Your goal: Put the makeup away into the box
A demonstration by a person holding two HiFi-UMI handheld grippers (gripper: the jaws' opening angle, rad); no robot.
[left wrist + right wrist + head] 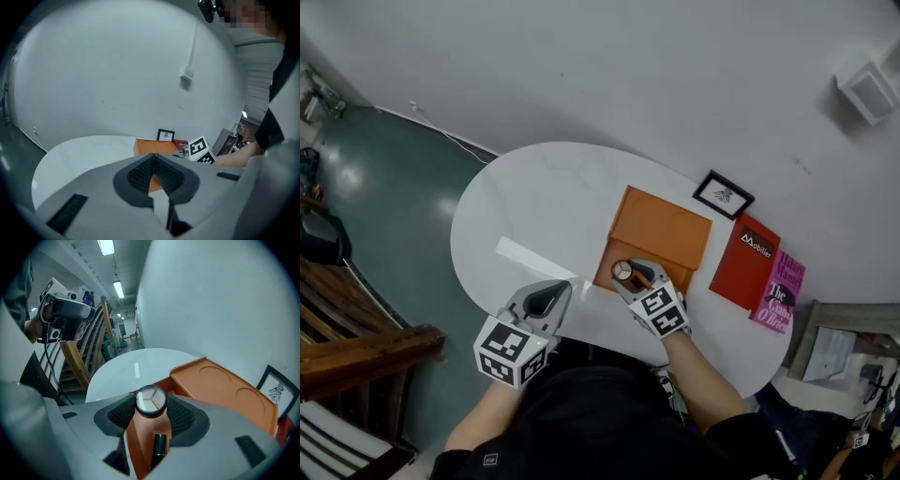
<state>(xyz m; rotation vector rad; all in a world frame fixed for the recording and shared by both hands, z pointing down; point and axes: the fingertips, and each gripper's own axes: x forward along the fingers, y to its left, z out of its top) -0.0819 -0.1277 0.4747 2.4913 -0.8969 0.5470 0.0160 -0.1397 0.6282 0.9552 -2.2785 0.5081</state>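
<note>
Awaiting lowering and release, judged next, the round compact (150, 400) is clamped in the right claw (623, 275) above the orange box (139, 446); the left claw (152, 176) is pressed together, empty.

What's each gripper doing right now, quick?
Left gripper: closed, empty.
Right gripper: closed on the round compact, over the orange box.

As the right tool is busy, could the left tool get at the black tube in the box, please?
Probably not: the right tool, gripping the compact, hangs right over the tube.
</note>
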